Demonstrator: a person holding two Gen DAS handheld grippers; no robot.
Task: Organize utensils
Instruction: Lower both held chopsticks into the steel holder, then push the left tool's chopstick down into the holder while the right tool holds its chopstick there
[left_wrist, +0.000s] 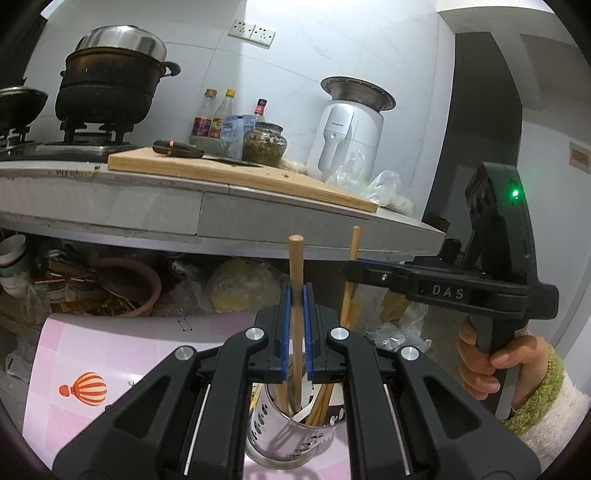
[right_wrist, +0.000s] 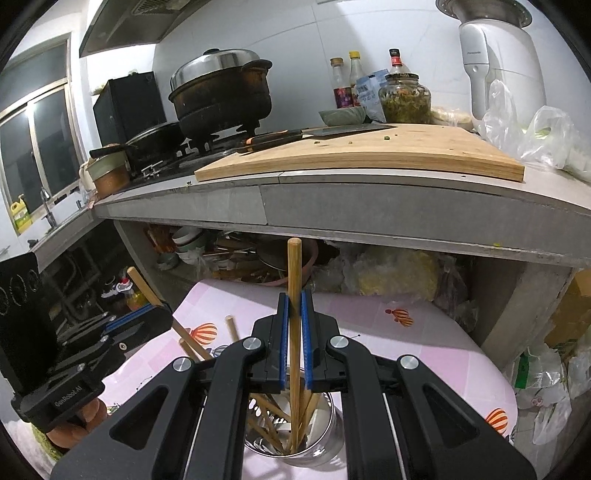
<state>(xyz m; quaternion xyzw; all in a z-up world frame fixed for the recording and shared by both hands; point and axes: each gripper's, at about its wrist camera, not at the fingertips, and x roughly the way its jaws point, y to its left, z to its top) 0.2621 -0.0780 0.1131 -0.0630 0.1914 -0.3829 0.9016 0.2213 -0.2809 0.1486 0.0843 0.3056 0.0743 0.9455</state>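
A perforated steel utensil holder (left_wrist: 291, 432) stands on the pink table cover (left_wrist: 110, 350) and holds several wooden chopsticks and a white spoon. My left gripper (left_wrist: 297, 295) is shut on a wooden chopstick (left_wrist: 295, 266) that stands upright with its lower end in the holder. My right gripper (right_wrist: 294, 301) is shut on another wooden chopstick (right_wrist: 294, 269), also upright with its tip inside the holder (right_wrist: 317, 439). The right gripper also shows at the right of the left wrist view (left_wrist: 354, 271). The left gripper shows at the left of the right wrist view (right_wrist: 147, 314), its chopstick (right_wrist: 142, 282) slanting.
A grey kitchen counter (right_wrist: 369, 206) overhangs behind the table, with a wooden cutting board (right_wrist: 369, 155), a cleaver (right_wrist: 332, 131), a black pot (right_wrist: 221, 96), bottles, a jar (right_wrist: 406, 99) and a white appliance (right_wrist: 498, 62). Clutter and plastic bags fill the space under it.
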